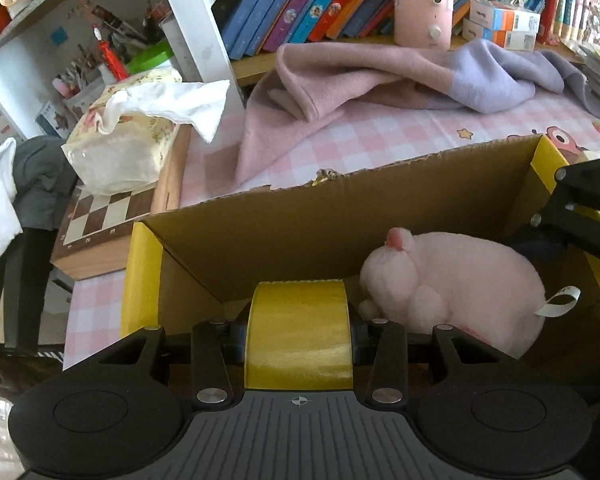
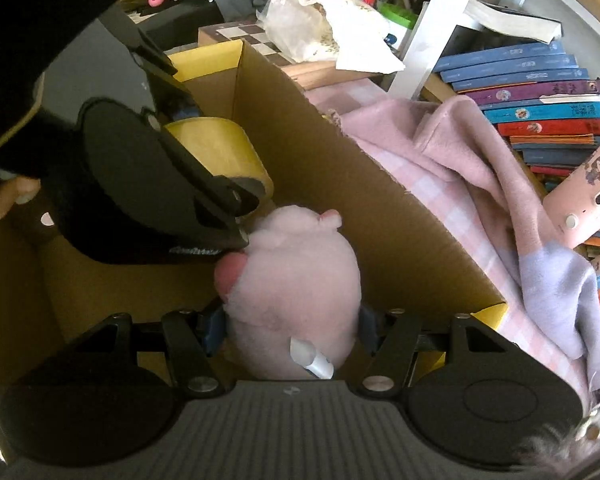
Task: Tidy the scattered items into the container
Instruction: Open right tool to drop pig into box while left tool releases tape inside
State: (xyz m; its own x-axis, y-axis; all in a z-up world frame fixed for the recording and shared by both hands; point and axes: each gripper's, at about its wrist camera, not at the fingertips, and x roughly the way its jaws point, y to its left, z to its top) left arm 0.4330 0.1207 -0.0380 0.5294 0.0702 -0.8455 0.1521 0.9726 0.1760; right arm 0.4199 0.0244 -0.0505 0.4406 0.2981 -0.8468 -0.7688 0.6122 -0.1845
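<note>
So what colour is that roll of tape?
Yellow tape roll, clearest in the left wrist view.

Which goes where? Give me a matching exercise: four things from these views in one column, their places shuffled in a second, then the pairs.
1 tape roll
2 plush toy
3 tissue pack
4 blanket

A on the chessboard
B between the right gripper fingers
C lying beyond the cardboard box
D between the left gripper fingers

Pairs: 1-D, 2-B, 3-A, 4-C
</note>
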